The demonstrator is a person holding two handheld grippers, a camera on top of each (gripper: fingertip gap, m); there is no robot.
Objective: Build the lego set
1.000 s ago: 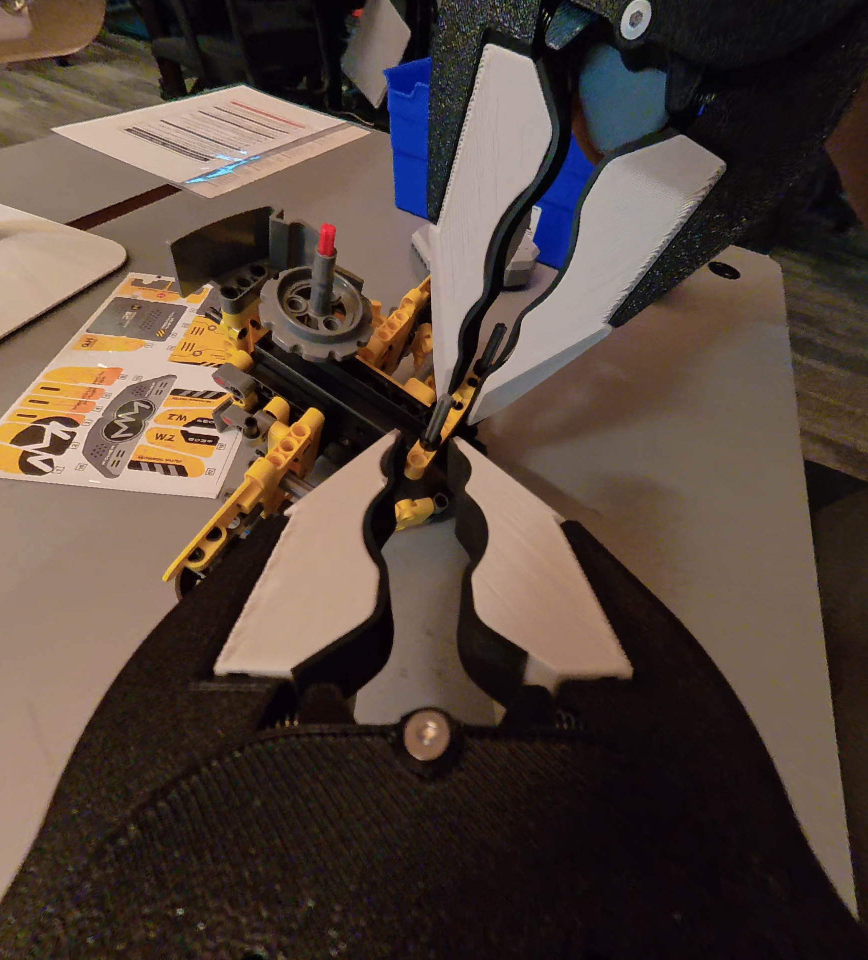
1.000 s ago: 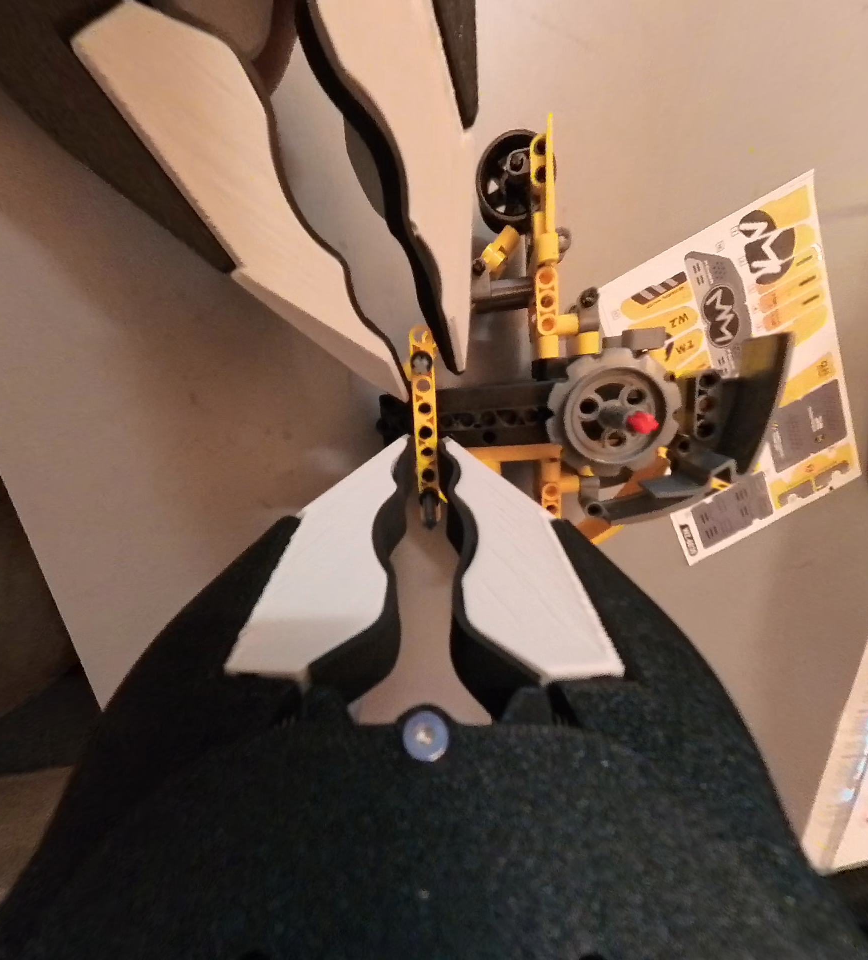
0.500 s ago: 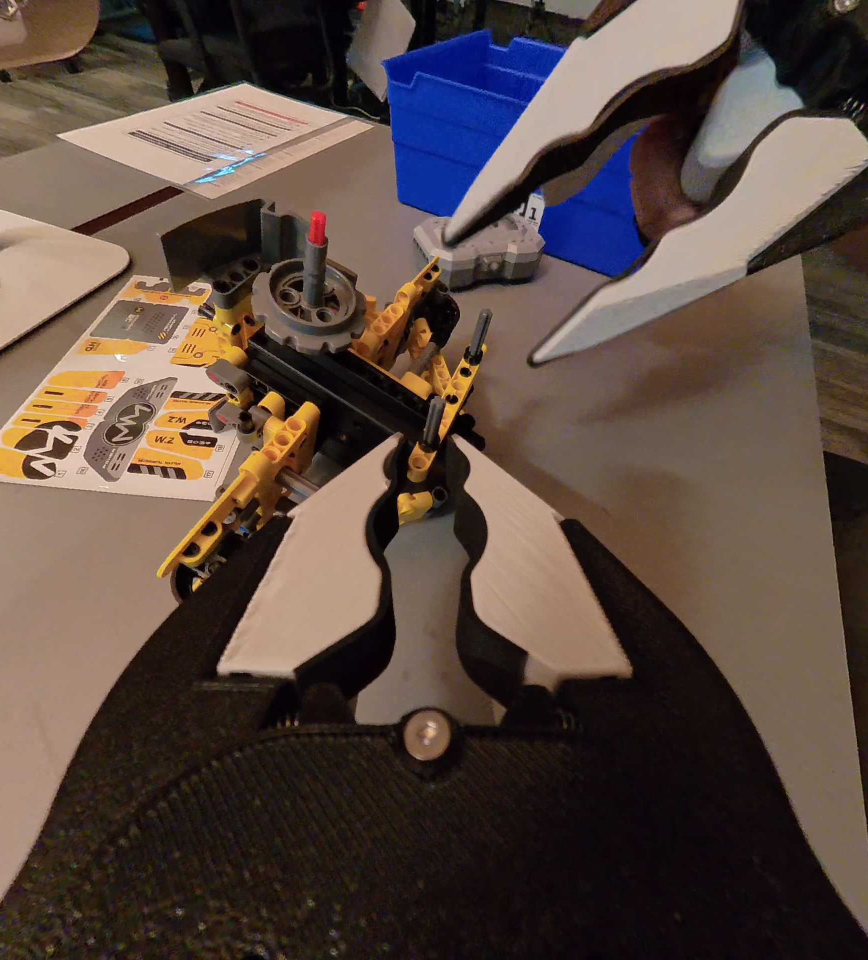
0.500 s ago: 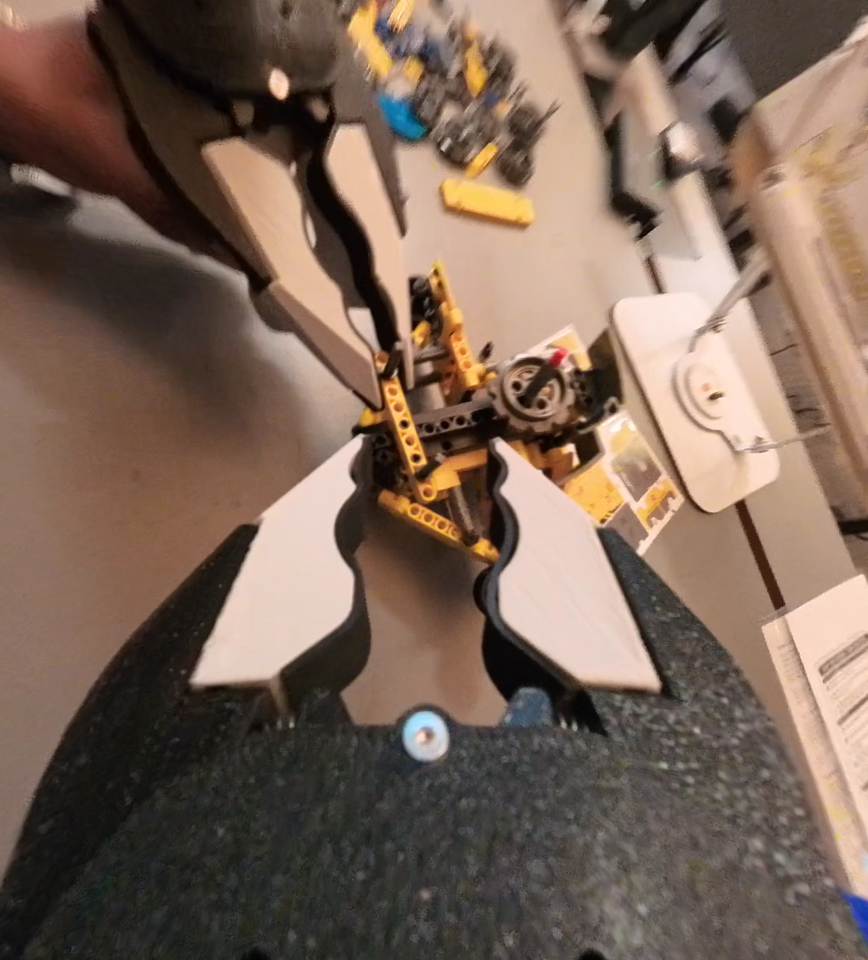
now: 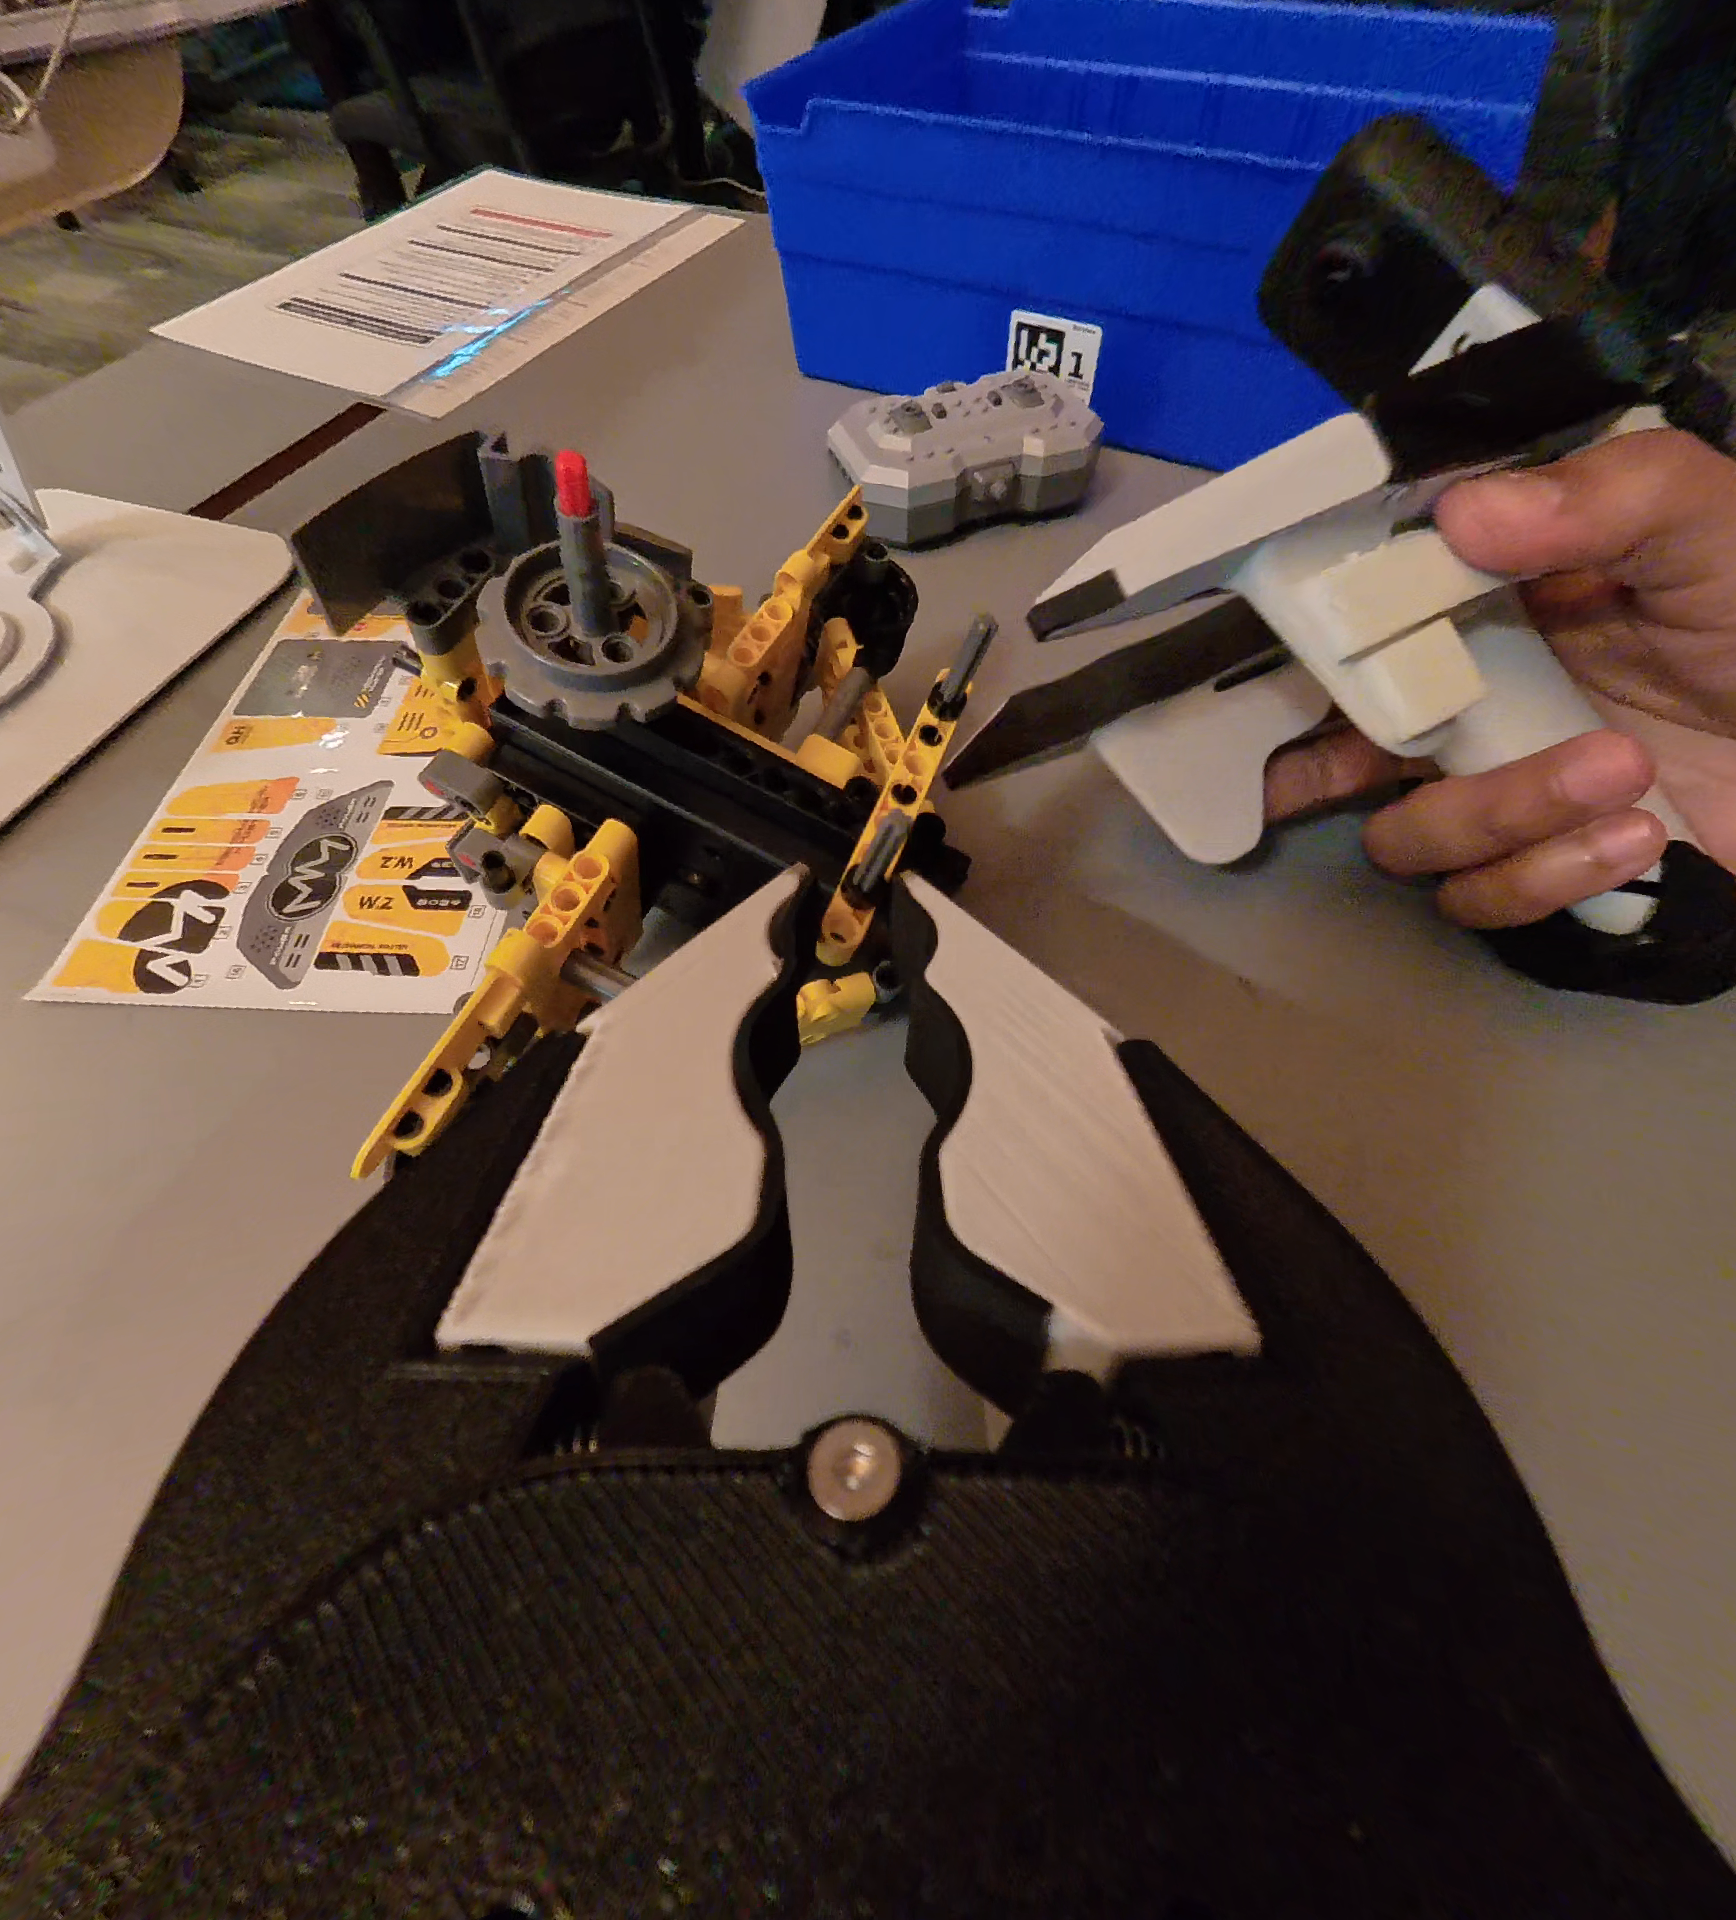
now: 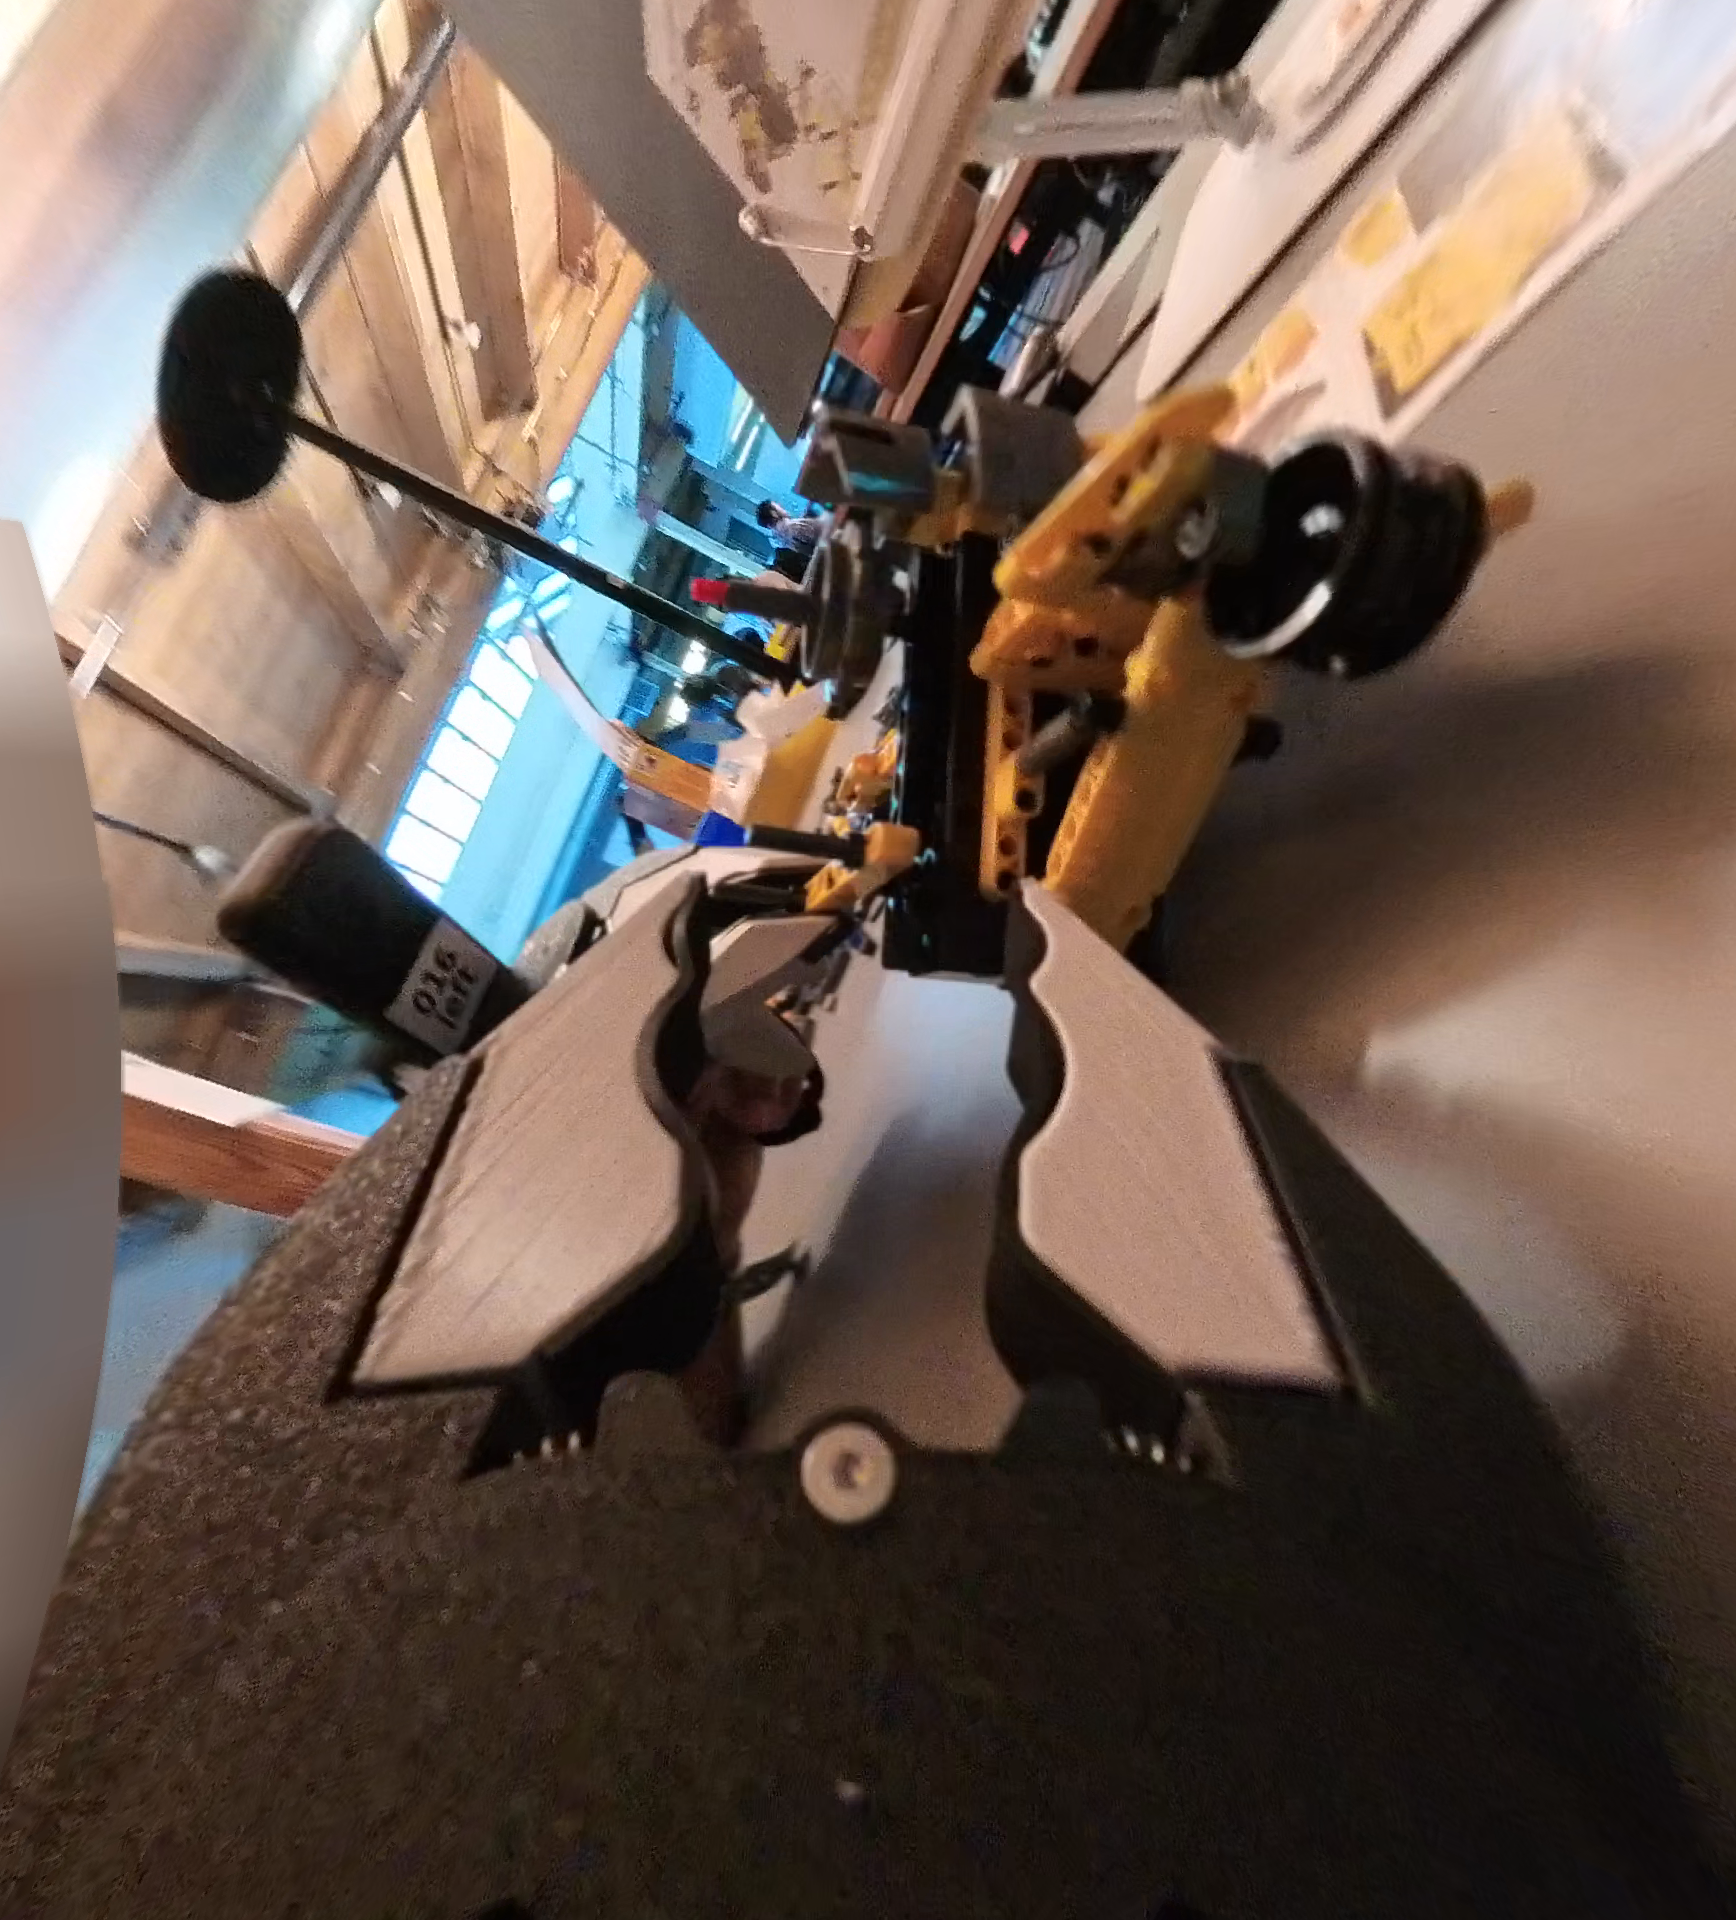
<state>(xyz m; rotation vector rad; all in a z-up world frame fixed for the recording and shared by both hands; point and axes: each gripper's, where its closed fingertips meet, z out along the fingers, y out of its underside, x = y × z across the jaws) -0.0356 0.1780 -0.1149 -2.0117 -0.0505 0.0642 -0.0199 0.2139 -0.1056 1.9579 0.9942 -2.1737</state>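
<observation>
A yellow and black brick-built vehicle model [image 5: 635, 727] stands on the grey table [image 5: 1363, 1143], with a grey gear [image 5: 589, 634] and a red-tipped axle [image 5: 573, 488] on top. My left gripper [image 5: 851, 888] is shut on a yellow holed beam [image 5: 905, 758] with dark pins at the model's near right corner. My right gripper [image 5: 994, 691], held by a hand [image 5: 1622, 675], is open and empty just right of the beam's far end. In the rolled, blurred right wrist view it [image 6: 859, 899] is open, with the model [image 6: 1082, 665] and its black wheel [image 6: 1342, 561] ahead.
A blue bin [image 5: 1103, 156] stands at the back, with a grey battery box [image 5: 968, 447] in front of it. A sticker sheet [image 5: 251, 862] lies left of the model. A printed page [image 5: 448, 281] and a white stand base [image 5: 64, 623] are at the far left. My right fingertips sit around 5 cm from my left ones.
My right gripper let go of the yellow beam, opened, drew back to the right and rolled onto its side low by the table. My left gripper kept its hold.
</observation>
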